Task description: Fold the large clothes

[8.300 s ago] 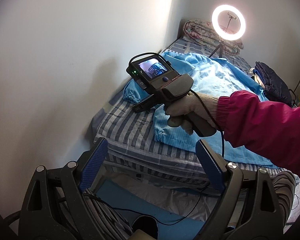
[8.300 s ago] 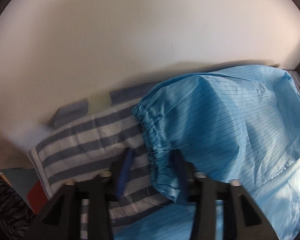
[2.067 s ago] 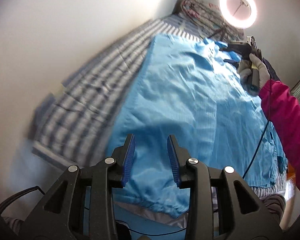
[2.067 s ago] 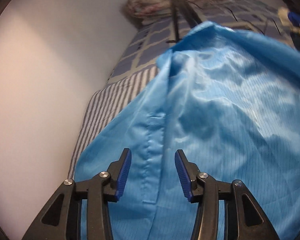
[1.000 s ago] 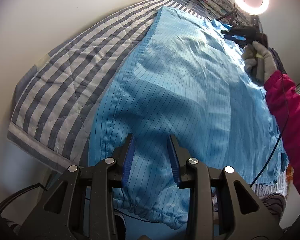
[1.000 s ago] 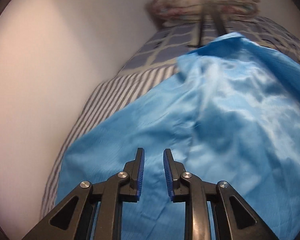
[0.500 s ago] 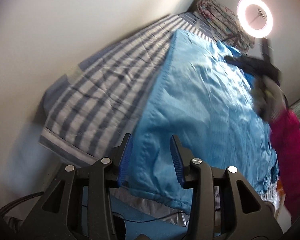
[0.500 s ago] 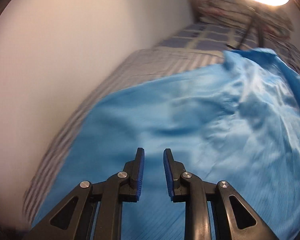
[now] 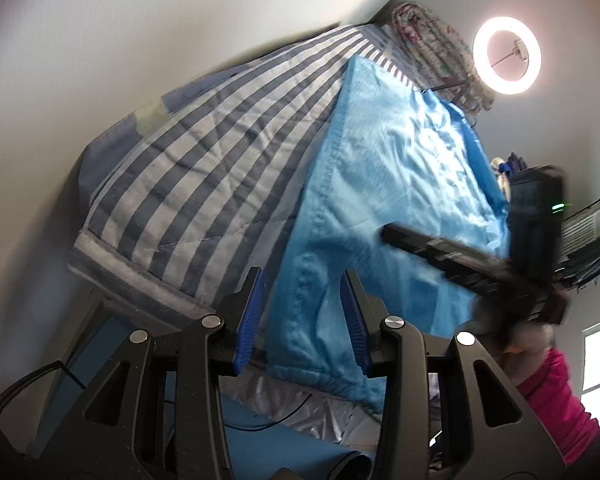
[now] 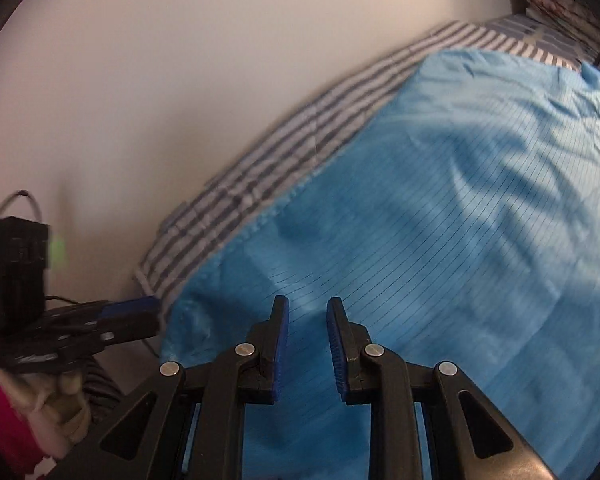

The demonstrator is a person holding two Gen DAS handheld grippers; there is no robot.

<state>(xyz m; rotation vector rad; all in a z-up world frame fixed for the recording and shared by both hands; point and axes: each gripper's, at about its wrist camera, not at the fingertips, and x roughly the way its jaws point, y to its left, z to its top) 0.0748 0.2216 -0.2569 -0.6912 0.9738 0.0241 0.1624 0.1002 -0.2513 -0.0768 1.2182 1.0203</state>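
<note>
the blue garment [image 9: 388, 216] is lying spread along the striped bed [image 9: 204, 168], one long edge already turned in to a straight line, its gathered hem hanging over the near end of the bed. judging by that, the lengthwise folding is under way and both hands are gathering at the hem end for the next fold.

the left tongs [image 9: 302, 322] are hovering over the hem corner, jaws standing apart with the cloth seen between them but not pinched. the right tongs [image 10: 307, 346] are hanging above the garment [image 10: 440, 240] a little inboard of that corner, jaws nearly together yet with a clear gap and nothing clamped. from the right view the left tongs [image 10: 140, 314] are sitting just beside the same corner.

the next move is probably calling for each pair of tongs to drop onto the hem edge, one at each corner, and bite through every layer before lifting; the slick cloth is likely to slip if only the top layer is caught, and the overhanging hem may drag.

no brand, label or writing is readable; motion blur is smearing the gripper bodies.
</note>
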